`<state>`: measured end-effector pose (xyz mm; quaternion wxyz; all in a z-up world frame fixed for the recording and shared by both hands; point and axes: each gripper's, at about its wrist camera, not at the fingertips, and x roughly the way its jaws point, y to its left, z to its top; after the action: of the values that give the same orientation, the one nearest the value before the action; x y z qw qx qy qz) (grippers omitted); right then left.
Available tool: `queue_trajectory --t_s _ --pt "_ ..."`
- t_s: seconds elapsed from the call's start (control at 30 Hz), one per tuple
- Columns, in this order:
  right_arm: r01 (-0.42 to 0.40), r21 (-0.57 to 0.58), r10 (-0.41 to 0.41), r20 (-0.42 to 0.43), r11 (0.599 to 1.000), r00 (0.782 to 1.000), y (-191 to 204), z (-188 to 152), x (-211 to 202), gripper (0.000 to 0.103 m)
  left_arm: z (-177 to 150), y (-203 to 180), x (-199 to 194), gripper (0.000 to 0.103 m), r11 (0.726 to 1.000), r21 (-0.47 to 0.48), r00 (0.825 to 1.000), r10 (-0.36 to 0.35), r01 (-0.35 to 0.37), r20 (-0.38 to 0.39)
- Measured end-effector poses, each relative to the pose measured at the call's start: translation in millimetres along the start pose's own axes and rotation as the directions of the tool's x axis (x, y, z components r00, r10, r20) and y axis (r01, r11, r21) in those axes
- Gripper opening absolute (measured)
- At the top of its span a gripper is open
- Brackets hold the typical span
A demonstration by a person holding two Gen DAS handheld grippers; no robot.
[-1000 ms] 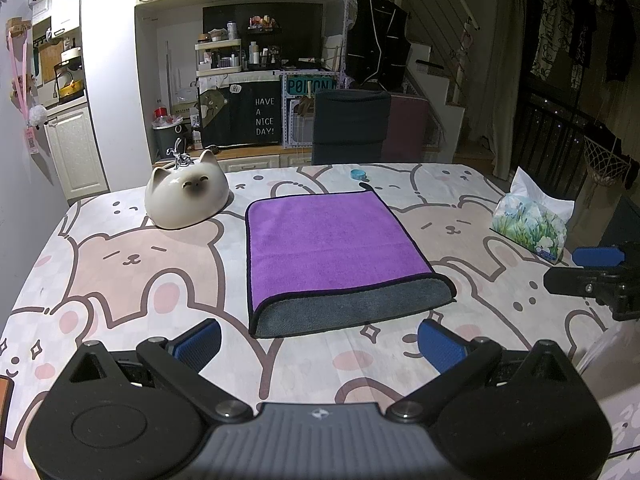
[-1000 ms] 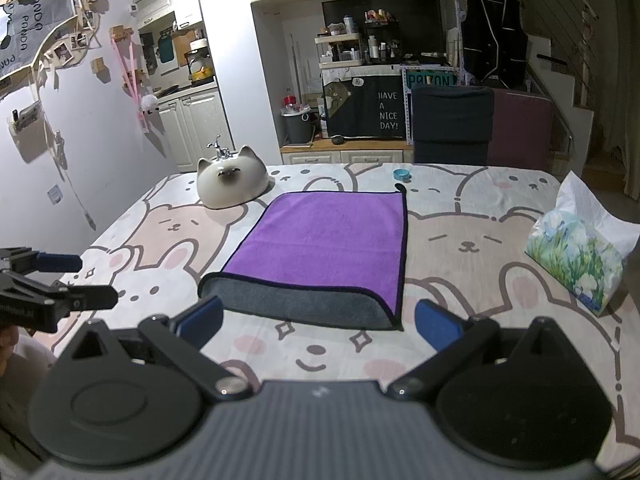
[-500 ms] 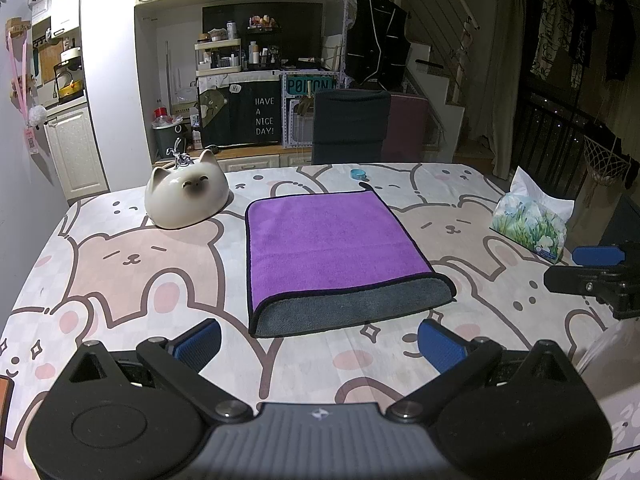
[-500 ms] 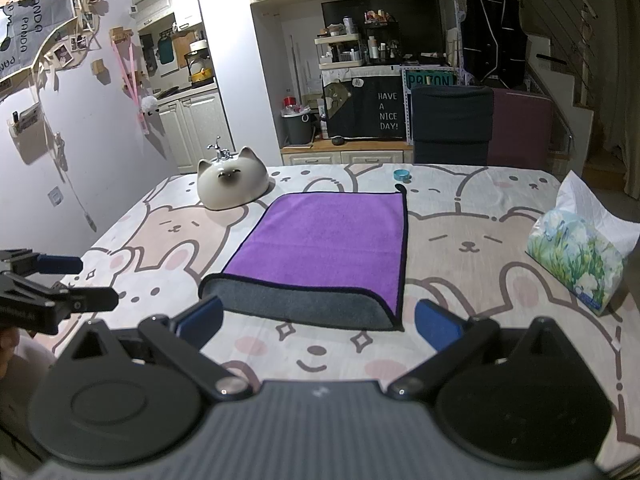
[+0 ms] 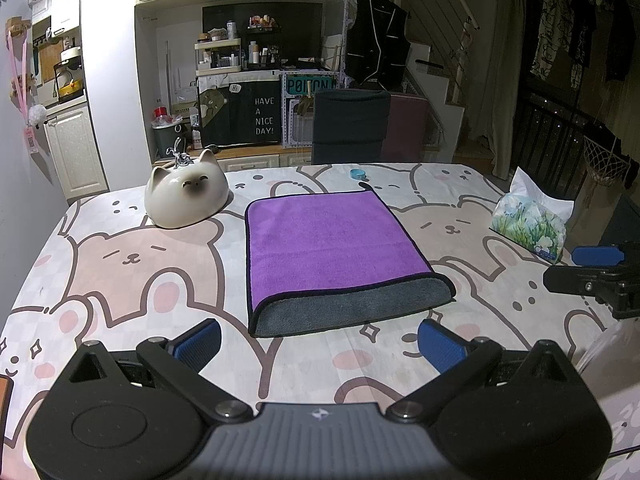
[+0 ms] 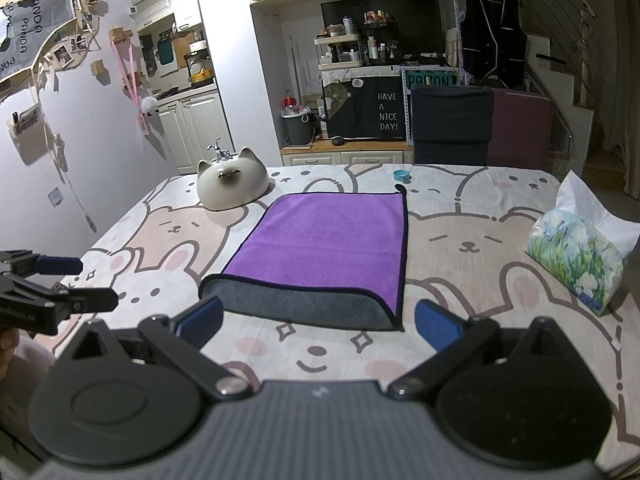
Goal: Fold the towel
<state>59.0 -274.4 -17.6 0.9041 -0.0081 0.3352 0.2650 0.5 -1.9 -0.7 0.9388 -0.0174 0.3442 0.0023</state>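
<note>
A purple towel [image 5: 328, 240] lies folded over on the table, its grey underside showing as a band along the near edge [image 5: 352, 308]. It also shows in the right wrist view [image 6: 332, 236]. My left gripper [image 5: 319, 345] is open and empty, just short of the towel's near edge. My right gripper [image 6: 318, 322] is open and empty, also just short of the near edge. Each gripper appears in the other's view, the right one at the right edge [image 5: 592, 270] and the left one at the left edge [image 6: 56, 284].
A white cat-shaped ceramic piece [image 5: 186, 196] sits at the far left of the table. A tissue pack [image 5: 530, 222] stands at the right. A small blue ring [image 5: 358, 174] lies beyond the towel. Chairs [image 5: 352, 128] stand behind the table [image 5: 120, 272].
</note>
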Motion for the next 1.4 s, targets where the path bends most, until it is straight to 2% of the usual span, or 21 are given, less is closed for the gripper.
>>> queue_trajectory --t_s 0.57,0.77,1.03,1.4 --pt "-0.001 -0.002 0.001 -0.001 1.000 1.000 -0.6 0.7 -0.2 0.103 -1.5 1.5 -2.5 0.103 1.000 -0.001 1.000 0.005 -0.005 0.000" --pt "0.026 -0.010 -0.026 -0.008 1.000 1.000 1.3 4.2 -0.2 0.103 0.2 3.5 -0.9 0.103 1.000 -0.015 1.000 0.009 -0.009 -0.013" --pt "0.031 -0.030 -0.032 -0.022 0.999 0.999 3.4 13.5 9.3 0.103 13.9 4.3 14.1 0.103 1.000 -0.013 1.000 0.010 -0.010 -0.013" --pt "0.044 -0.064 -0.044 0.000 0.997 0.999 -4.8 35.8 25.2 0.103 38.6 12.7 43.0 0.103 1.000 -0.007 1.000 0.016 -0.016 -0.015"
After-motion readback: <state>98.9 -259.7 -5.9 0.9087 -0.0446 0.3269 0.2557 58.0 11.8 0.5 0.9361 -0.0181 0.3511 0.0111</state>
